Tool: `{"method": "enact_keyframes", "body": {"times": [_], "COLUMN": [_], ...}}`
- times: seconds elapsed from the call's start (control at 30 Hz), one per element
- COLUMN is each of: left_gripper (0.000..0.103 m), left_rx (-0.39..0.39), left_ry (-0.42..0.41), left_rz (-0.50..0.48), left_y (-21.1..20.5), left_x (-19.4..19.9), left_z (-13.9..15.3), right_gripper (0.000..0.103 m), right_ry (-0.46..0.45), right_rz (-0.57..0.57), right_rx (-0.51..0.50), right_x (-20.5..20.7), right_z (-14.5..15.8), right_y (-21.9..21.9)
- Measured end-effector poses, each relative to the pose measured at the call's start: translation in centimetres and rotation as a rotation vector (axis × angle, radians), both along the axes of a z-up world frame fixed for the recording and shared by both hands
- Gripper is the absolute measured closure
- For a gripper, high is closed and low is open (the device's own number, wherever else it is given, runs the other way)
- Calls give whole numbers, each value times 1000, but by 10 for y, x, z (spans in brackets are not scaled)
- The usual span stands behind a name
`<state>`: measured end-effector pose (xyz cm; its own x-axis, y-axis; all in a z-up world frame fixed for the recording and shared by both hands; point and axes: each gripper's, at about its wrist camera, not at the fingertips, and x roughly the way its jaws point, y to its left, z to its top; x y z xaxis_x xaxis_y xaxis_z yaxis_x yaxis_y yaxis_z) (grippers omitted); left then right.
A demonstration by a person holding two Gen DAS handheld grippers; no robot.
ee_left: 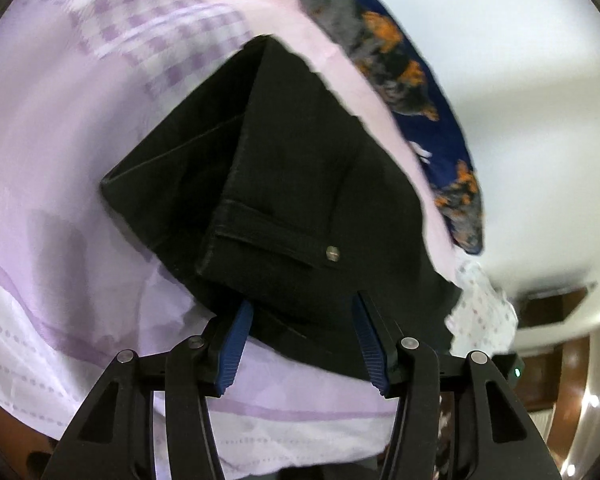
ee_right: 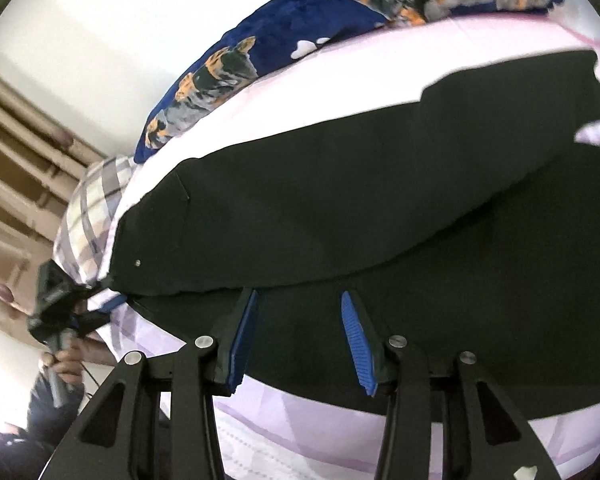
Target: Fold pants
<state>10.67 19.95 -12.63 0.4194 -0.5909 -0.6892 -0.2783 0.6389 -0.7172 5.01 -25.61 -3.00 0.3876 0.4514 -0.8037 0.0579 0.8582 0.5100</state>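
The black pants (ee_left: 284, 184) lay on the bed (ee_left: 60, 184), apparently folded leg over leg; the left gripper (ee_left: 300, 340) and right gripper (ee_right: 300, 336) had jaws apart, gripping nothing; further folds looked left.

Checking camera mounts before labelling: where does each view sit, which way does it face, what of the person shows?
Left wrist: on the left gripper, angled down at the folded black pants on the lilac bedsheet; only its own open fingers show.
Right wrist: on the right gripper, low over the pants; own open fingers, plus the other gripper and the hand holding it.
Shared: pants, sheet, blue cat-print blanket.
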Motion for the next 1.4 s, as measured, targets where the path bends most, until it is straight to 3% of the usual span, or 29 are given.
{"method": "enact_keyframes", "body": {"times": [0.13, 0.17, 0.27, 0.53, 0.77, 0.83, 0.9, 1.27, 1.4], "left_gripper": [53, 68, 81, 85, 85, 85, 85, 85, 85], "left_rx": [-14, -5, 51, 77, 106, 117, 120, 150, 150], "left_ry": [17, 14, -23, -102, -86, -69, -56, -18, -11], "left_rz": [77, 88, 85, 100, 101, 103, 107, 106, 109], "left_y": [1, 2, 2, 7, 9, 10, 12, 12, 13], "left_x": [3, 2, 3, 10, 18, 20, 20, 25, 27], "left_z": [-7, -7, 2, 39, 39, 35, 31, 19, 17], "right_gripper": [61, 60, 57, 57, 61, 78, 83, 87, 95], "right_ry": [37, 42, 74, 35, -30, -50, -55, -83, -84], "right_rz": [-72, -84, -136, -295, -491, -521, -533, -670, -690], "right_rx": [116, 130, 192, 312, 365, 355, 336, 226, 195], "right_x": [-2, -2, -1, 13, 34, 39, 43, 51, 56], "right_z": [-14, -17, -32, -48, -50, -47, -44, -37, -32], "right_y": [-7, -7, -7, -28, -84, -102, -114, -182, -197]}}
